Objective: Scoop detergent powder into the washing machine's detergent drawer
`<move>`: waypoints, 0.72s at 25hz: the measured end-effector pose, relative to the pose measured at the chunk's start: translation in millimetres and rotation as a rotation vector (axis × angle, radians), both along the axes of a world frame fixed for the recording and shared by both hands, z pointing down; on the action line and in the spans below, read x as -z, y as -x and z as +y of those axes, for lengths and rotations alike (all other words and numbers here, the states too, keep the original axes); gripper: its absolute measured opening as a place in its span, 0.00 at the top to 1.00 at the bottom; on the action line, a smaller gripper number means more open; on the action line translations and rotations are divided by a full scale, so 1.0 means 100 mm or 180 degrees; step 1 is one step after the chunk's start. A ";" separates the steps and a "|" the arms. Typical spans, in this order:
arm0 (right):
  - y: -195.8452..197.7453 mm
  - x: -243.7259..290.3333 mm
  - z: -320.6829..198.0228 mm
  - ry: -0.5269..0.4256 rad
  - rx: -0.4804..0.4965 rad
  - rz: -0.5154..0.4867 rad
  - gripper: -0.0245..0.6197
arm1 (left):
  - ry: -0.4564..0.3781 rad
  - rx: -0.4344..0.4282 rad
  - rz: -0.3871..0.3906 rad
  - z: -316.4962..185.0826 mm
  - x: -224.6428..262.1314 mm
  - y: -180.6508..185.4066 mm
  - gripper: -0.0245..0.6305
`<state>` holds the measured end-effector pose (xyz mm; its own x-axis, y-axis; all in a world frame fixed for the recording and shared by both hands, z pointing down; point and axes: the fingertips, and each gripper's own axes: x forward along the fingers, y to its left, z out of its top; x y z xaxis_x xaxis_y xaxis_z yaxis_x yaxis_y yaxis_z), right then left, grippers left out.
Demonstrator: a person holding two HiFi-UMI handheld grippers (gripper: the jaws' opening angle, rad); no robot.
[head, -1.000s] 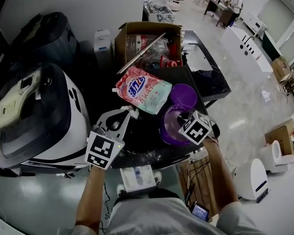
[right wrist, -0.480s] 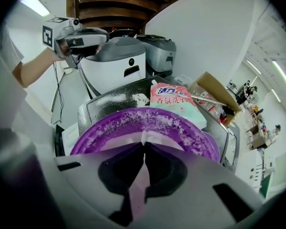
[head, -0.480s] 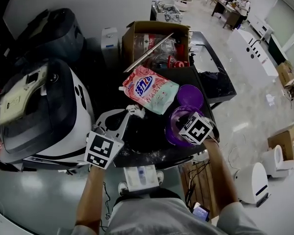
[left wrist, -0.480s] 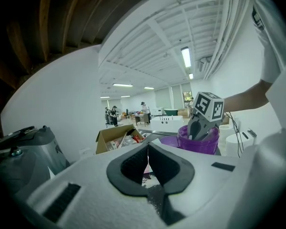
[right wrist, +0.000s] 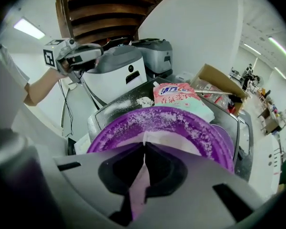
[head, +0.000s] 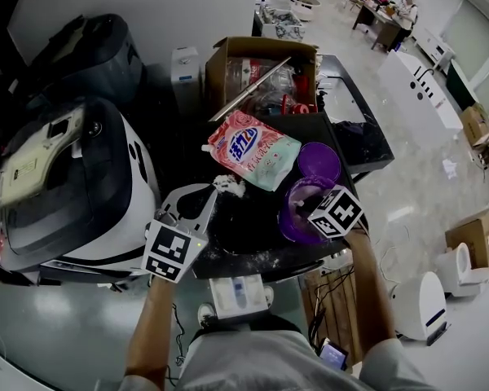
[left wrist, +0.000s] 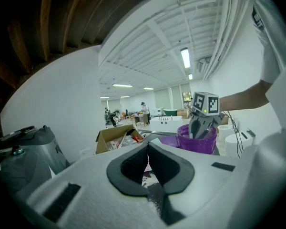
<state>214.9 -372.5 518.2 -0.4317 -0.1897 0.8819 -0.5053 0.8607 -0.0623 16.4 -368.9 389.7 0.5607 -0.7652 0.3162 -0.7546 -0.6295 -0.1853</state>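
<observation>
A purple tub point(head: 292, 222) stands on the black table point(head: 244, 239), powder dusting its inner wall point(right wrist: 181, 123). My right gripper point(head: 300, 210) reaches down into it and is shut on a pale scoop handle point(right wrist: 139, 182). A pink detergent bag point(head: 253, 147) lies behind the tub. The white and black washing machine point(head: 106, 186) stands at the left; I cannot make out its drawer. Between machine and tub my left gripper point(head: 213, 192) is shut, with nothing seen in it, beside a small heap of spilled white powder point(head: 230, 186).
A purple lid point(head: 319, 161) lies behind the tub. An open cardboard box point(head: 261, 68) of bottles stands at the table's back. A dark grey appliance point(head: 90, 51) sits behind the washing machine. A black cart point(head: 350, 129) is at the right; people work far off.
My right gripper has shifted a little over the purple tub. The left gripper has hardly moved. The head view has drifted slightly.
</observation>
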 end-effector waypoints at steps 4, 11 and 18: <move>-0.04 0.10 0.00 -0.0006 -0.0151 -0.0089 0.95 | 0.0028 -0.0027 0.0164 0.05 0.00 0.04 0.95; -0.12 0.31 0.04 -0.0070 -0.0444 -0.0316 0.95 | 0.0026 -0.0119 0.0268 0.12 0.02 0.07 0.95; -0.28 0.56 0.16 -0.0259 -0.0857 -0.0590 0.95 | -0.0014 -0.0297 0.0399 0.19 0.10 -0.03 0.95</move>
